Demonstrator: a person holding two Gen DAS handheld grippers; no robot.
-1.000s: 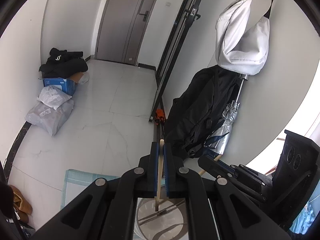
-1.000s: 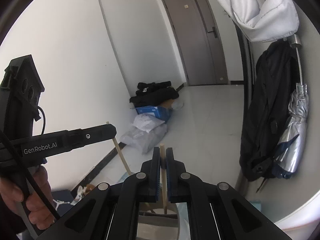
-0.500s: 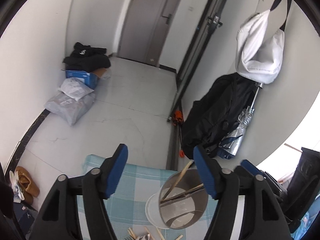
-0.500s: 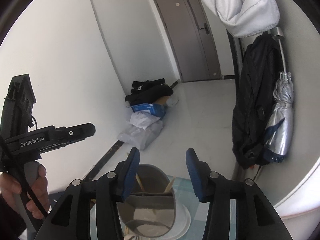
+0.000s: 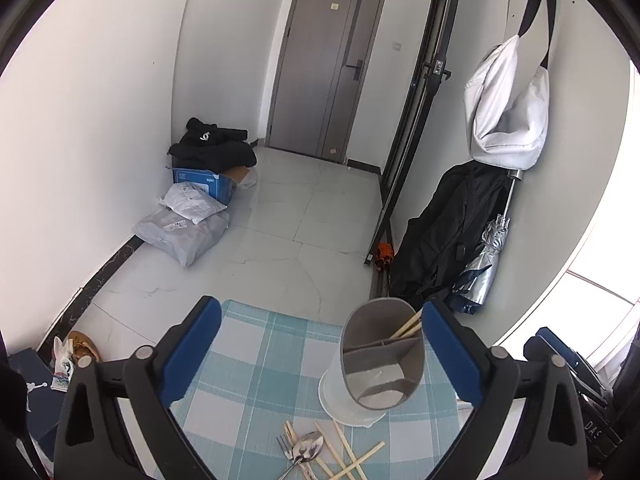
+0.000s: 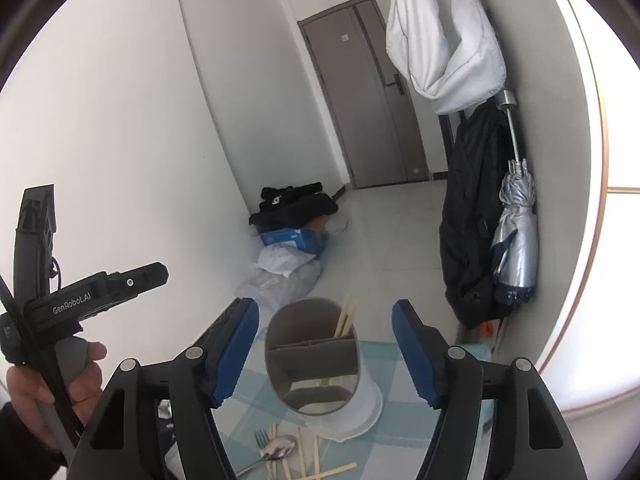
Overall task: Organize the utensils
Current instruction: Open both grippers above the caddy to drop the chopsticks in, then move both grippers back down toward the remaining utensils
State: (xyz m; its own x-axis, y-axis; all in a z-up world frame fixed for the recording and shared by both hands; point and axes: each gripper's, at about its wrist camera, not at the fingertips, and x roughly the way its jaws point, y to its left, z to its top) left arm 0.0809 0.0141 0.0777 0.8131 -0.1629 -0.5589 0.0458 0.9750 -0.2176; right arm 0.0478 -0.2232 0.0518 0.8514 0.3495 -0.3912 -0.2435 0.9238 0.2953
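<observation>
Closest in, at about 6 o'clock in the left wrist view, a loose pile sat on the checked blue cloth point(image 5: 256, 364): a spoon point(image 5: 307, 449), a fork point(image 5: 285, 447) and several loose chopsticks point(image 5: 347, 449) crossing each other. Just past them, around 5 o'clock, was the grey utensil holder point(image 5: 382, 354) standing on a white dish point(image 5: 332, 400), with two chopsticks in the holder point(image 5: 406, 327) leaning out of its far compartment toward 2 o'clock.

The left gripper point(image 5: 320, 354) had its jaws spread really wide, they'd just been opening, nothing between the pads, the holder just showed up inside the gap near the right-hand pad. Same story for the right gripper point(image 6: 325, 354): jaws had just been opening, fairly wide, gripping nothing, holder framed between them without touching as far as I could tell. At 8 o'clock in that view a hand point(image 6: 48, 384) held the other gripper's handle.

Further off, 10 o'clock: plastic parcels point(image 5: 188, 224) and a blue box point(image 5: 202, 180) on the floor. At 2 o'clock a black bag point(image 5: 452, 236) and silver umbrella point(image 5: 486, 256) by the wall, grey door point(image 5: 328, 72) at 12
</observation>
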